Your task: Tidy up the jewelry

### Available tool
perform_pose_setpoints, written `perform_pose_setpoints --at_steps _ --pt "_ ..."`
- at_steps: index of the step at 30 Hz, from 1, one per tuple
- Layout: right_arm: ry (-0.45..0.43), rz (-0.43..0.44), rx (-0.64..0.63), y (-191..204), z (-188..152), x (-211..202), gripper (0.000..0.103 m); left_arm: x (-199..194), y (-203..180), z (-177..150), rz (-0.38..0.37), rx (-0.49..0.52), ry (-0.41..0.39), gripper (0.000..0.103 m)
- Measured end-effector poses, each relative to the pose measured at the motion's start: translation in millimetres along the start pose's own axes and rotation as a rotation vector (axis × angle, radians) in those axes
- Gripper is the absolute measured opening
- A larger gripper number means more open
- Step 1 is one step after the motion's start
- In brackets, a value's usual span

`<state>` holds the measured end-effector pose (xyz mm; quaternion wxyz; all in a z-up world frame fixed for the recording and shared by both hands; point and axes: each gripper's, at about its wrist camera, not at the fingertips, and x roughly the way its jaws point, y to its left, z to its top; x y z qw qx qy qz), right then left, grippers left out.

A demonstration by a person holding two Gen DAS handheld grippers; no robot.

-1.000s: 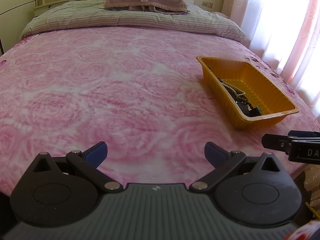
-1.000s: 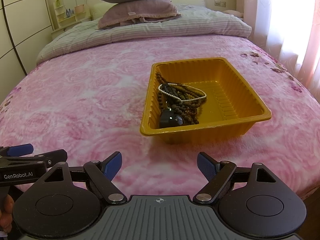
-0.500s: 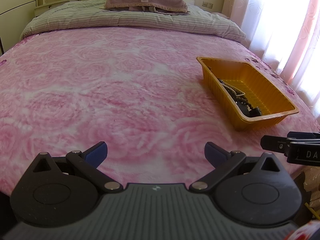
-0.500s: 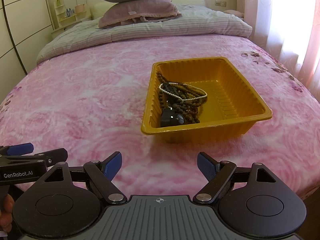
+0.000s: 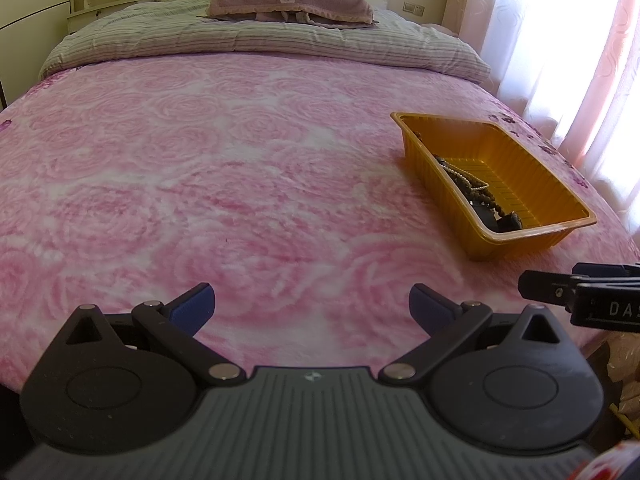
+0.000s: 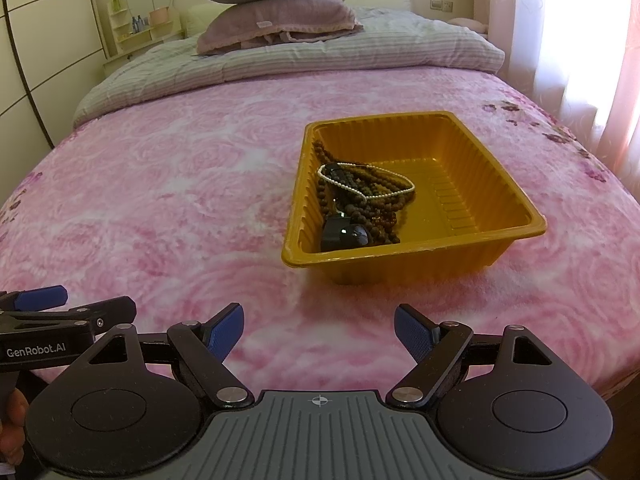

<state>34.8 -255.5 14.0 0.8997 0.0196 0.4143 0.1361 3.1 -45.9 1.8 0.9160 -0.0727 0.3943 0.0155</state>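
Jewelry (image 6: 360,196) lies heaped in the left half of the orange tray (image 6: 480,168) on the pink bed (image 6: 160,200): brown beads, a white pearl strand (image 6: 366,184), a dark watch (image 6: 344,234). Both tongs, left (image 5: 312,304) and right (image 6: 319,328), hover near the bed's edge, spread apart, holding nothing. This fits gathering finished or sorting ahead. For any pick, pinch one strand only and lift slowly, since they look tangled.
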Motion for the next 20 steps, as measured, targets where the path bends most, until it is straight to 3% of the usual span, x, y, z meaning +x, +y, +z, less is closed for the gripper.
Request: perform_pose_setpoints --at_steps 20 --pt "0.001 0.002 0.000 -0.3 0.3 -0.2 0.082 -1.6 -0.1 -0.3 -0.001 0.000 -0.028 0.103"
